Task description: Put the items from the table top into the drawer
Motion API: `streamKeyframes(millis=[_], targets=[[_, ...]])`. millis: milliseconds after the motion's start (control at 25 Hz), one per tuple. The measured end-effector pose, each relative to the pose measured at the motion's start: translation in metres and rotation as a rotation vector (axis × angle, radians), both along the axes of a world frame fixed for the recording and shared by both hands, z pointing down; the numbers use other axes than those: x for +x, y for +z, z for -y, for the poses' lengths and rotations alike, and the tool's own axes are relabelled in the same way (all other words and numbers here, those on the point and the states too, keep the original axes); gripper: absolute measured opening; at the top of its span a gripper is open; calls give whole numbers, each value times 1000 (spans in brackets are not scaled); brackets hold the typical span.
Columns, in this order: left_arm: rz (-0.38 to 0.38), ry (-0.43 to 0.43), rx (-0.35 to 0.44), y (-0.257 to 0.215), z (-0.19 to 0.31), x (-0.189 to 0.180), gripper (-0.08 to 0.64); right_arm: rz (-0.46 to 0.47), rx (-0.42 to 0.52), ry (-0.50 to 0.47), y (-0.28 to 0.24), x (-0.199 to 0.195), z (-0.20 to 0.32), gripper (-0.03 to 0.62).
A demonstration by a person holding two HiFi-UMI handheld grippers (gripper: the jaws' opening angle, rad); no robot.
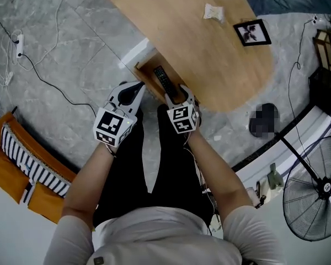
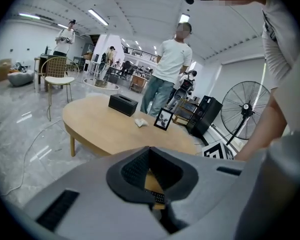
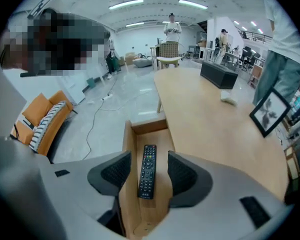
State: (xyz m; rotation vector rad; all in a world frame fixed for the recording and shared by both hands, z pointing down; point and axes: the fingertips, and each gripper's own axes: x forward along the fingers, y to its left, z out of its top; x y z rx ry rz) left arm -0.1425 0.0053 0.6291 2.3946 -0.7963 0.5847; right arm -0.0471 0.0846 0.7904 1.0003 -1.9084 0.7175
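The oval wooden table (image 1: 198,48) carries the drawer (image 1: 146,77), which stands pulled out from the table edge nearest the person; all positions below refer to this drawer. The right gripper (image 3: 148,164) hangs directly above the drawer, its claw spread wide, with neither pad in contact with anything. The left gripper (image 2: 150,154) sits just beside the drawer's left wall, with its jaw tips pressed together and nothing pinched. Three items lie well beyond the drawer on the table top: a black box (image 2: 123,104) farthest away, a framed picture (image 1: 252,32) toward the right end, and a crumpled white paper (image 1: 213,11) between them. The black remote control (image 3: 147,171) lies flat inside the drawer, lengthwise along its floor and free of both grippers. Judged from this layout, the remote's placement step is complete and the task is partly done. The next move calls for clearing a gripper upward from the drawer, reaching across the table to one remaining item, and closing on it. The frame probably needs an edge grip.
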Motion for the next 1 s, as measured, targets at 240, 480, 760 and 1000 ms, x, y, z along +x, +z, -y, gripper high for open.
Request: streamKeyframes(millis=[240,480,760,1000], targets=[[-18,12,54,-77,9,16,9,53,132,62,-111,11,36,242],[-54,33,110,-162,7,31,9,85,267,90,-228,24,51,205],[-97,65,184,-258,-2,38,9,143,425,109,-352,29,55,135],[-138,94,241,-325,-11,36,9,191,535,130,-439,26,51,69]])
